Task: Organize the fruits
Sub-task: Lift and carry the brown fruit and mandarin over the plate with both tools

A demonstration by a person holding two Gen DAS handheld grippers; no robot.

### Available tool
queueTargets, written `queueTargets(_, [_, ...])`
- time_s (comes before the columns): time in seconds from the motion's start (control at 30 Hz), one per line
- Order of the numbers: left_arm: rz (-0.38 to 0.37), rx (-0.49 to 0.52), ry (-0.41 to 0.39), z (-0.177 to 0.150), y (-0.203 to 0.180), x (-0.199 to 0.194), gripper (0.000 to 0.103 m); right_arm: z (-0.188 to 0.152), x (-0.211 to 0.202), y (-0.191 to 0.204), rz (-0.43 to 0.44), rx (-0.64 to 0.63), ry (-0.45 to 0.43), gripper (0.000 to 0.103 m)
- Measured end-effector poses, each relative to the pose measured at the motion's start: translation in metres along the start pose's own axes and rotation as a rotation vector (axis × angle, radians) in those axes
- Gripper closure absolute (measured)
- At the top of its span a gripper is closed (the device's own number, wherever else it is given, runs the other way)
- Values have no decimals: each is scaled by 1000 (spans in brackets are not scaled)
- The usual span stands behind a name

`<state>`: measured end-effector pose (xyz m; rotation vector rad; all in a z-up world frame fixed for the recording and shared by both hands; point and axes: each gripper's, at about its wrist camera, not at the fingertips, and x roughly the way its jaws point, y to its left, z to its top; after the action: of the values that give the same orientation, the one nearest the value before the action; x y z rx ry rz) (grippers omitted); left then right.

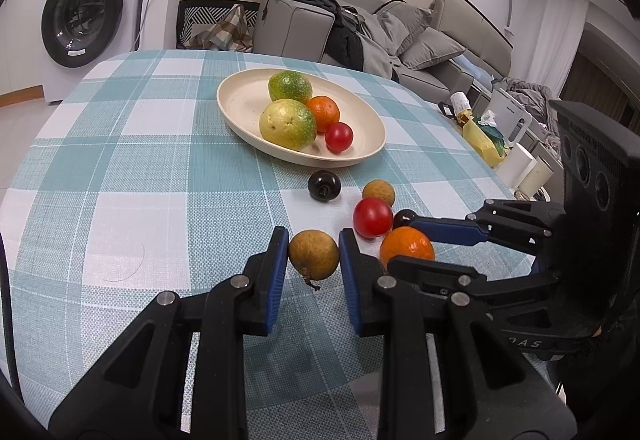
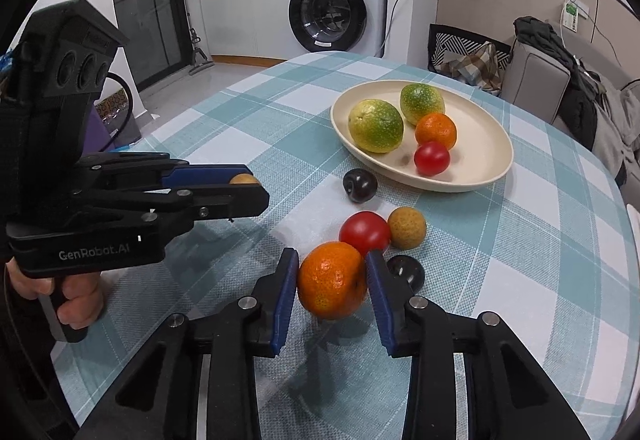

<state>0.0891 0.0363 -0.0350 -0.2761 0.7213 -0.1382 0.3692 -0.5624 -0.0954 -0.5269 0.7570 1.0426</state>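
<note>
- Left gripper (image 1: 313, 254): blue pads pressed on both sides of a round brown-yellow fruit with a short stem (image 1: 314, 255), holding it just over the teal-and-white checked tablecloth (image 1: 140, 168).
- Right gripper (image 2: 332, 282): jaws clamped on a loose-skinned orange mandarin (image 2: 333, 280), low over the cloth.
- Cream oval shallow dish (image 2: 492, 168) sits further back on the table; it holds two green-yellow citrus fruits (image 2: 376, 126), (image 2: 422, 104), a second small orange (image 2: 436, 131) and a small red tomato (image 2: 431, 158).
- Loose on the cloth between grippers and dish: dark purple plum (image 2: 360, 180), larger red tomato (image 2: 365, 232), small tan round fruit (image 2: 407, 228) touching it, and another dark plum (image 2: 408, 272) just beside the right gripper's outer finger.
- Background: white front-loading washing machine (image 2: 340, 8), grey sofa (image 1: 420, 40) with clothes on it.
</note>
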Motion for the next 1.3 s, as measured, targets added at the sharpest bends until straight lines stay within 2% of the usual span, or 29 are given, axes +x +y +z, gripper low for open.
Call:
queueTargets(0.2, [0, -1, 3, 0, 0, 0, 80, -4, 1, 0, 0, 0, 10, 67])
queueTargets(0.33, [0, -2, 4, -1, 0, -1, 80, -7, 4, -2, -6, 8, 23, 63])
queueTargets(0.5, [1, -2, 4, 0, 0, -1, 80, -14, 13, -5, 7, 29, 49, 64])
queueTargets(0.9, [18, 28, -15, 2, -6, 1, 80, -9, -4, -11, 32, 62, -47, 67])
queueTargets(1.3, [7, 35, -36, 31, -10, 9, 80, 11, -27, -41, -36, 149, -164, 67])
